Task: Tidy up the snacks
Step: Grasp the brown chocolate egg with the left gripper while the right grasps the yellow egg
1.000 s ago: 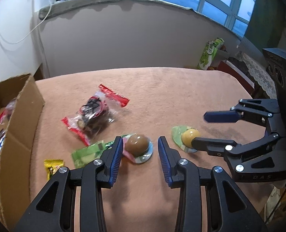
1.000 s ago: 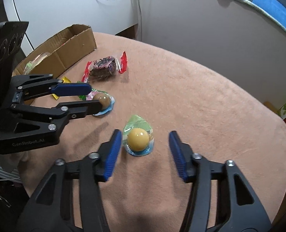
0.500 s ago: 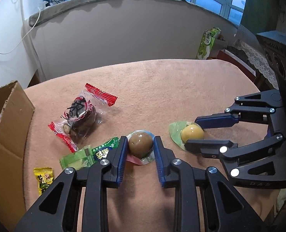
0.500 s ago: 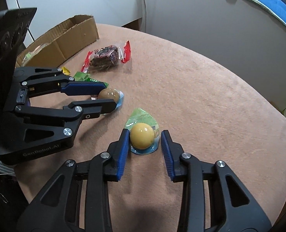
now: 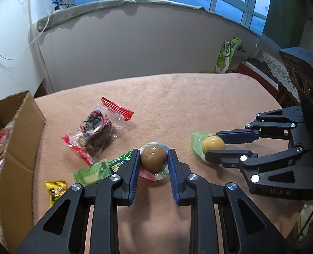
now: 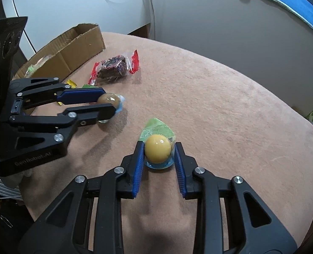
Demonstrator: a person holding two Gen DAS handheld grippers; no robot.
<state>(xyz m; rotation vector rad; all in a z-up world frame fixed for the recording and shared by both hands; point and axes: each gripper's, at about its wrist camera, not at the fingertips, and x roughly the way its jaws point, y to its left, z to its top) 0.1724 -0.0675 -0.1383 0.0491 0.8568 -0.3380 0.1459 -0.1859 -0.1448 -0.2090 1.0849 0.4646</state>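
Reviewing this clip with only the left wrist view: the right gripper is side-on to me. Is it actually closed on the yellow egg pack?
Observer: Yes. In the right wrist view the right gripper has both blue pads pressed against the sides of the yellow egg pack.
Operator: What lies under the egg on the gripper's side?
Observer: A blue tray rim shows beneath it, between the pads.
Operator: How does my left grip look from there?
Observer: The left gripper is shut on the brown egg pack, whose blue edge pokes out past the fingertips.
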